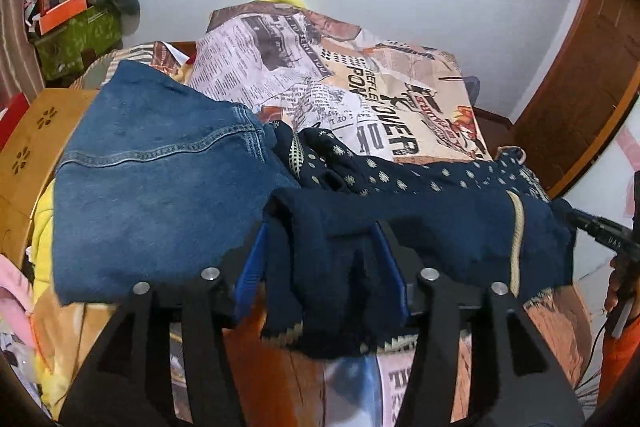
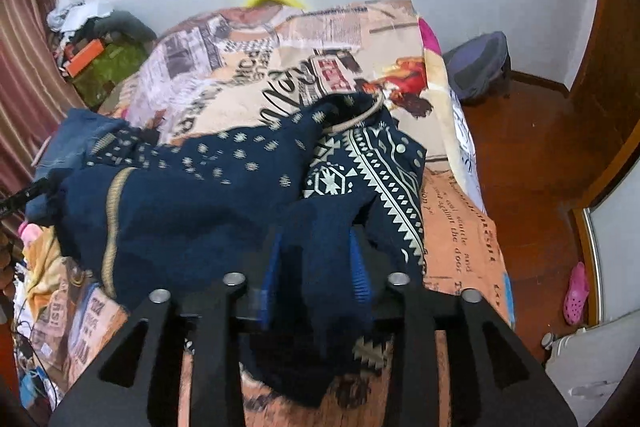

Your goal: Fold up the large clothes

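Navy garment (image 1: 440,227) with pale printed dots and a zigzag border, bunched across the near end of the bed, on top of the newspaper-print bedspread (image 1: 360,79). Sags over the near edge, patterned hem hanging down. Pale cord (image 1: 516,239) running across the plain navy part. Folded blue jeans (image 1: 152,187) touching its left end, also on the bedspread.

Left gripper (image 1: 320,267): blue pads standing fairly wide, a loose fold of the navy cloth hanging between them, not pinched. Right gripper (image 2: 316,267): pads narrower but parted, a thick bunch of the same garment (image 2: 180,219) filling the gap, no visible squeeze. Both pointing steeply down at the bed.

Wooden floor to the right, pink shoe (image 2: 576,291) near the wall.
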